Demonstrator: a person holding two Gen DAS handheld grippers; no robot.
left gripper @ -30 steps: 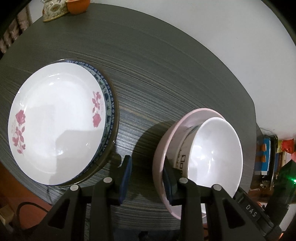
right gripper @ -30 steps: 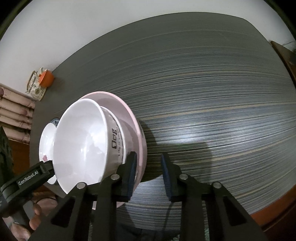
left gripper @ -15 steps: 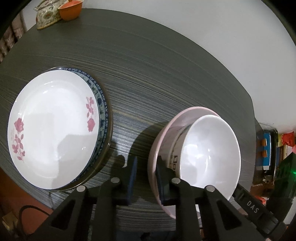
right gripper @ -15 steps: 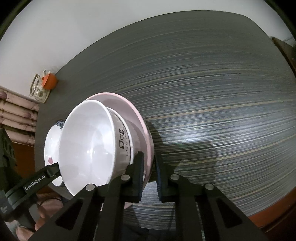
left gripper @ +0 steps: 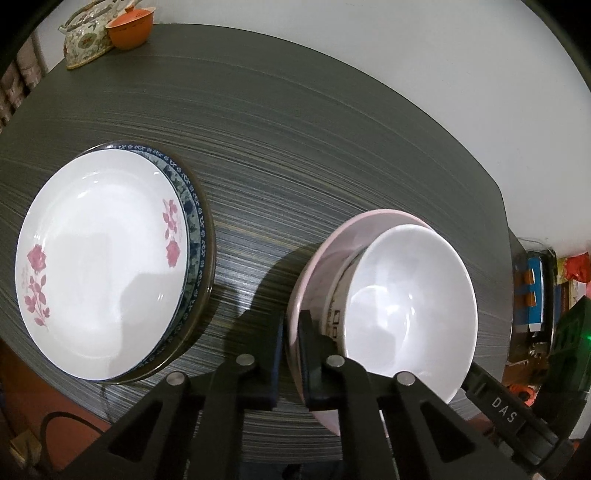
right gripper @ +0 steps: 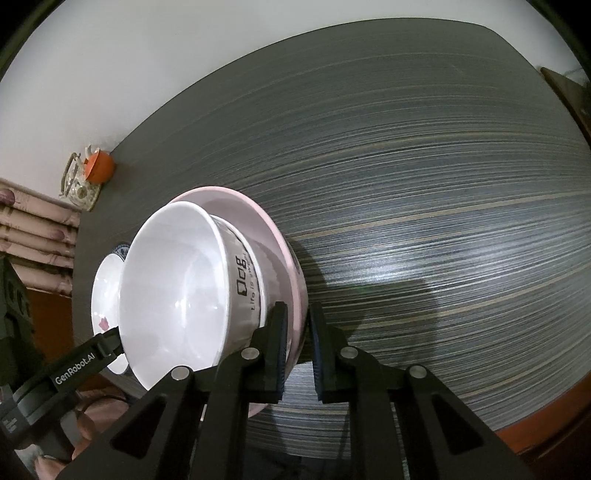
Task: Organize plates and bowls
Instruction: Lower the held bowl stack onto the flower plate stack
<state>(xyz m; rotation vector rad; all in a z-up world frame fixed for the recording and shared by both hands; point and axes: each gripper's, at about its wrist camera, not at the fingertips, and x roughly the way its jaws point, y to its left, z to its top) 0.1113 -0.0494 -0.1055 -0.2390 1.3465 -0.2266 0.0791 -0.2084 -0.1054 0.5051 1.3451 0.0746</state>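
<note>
A wide pink bowl has a white bowl with black lettering nested inside it. My left gripper is shut on the pink bowl's left rim. On the opposite rim, my right gripper is also shut on the pink bowl. Whether the pink bowl still touches the table I cannot tell. To its left lies a stack of plates, a white plate with pink flowers on top of blue-patterned ones.
The dark striped table stretches wide beyond the bowls. A floral teapot and an orange cup stand at its far corner. Cluttered shelves sit past the right edge.
Both grippers went from open astride the pink bowl's rim to shut on it. Both views have drawn back a little, showing more of the table's far corner.
</note>
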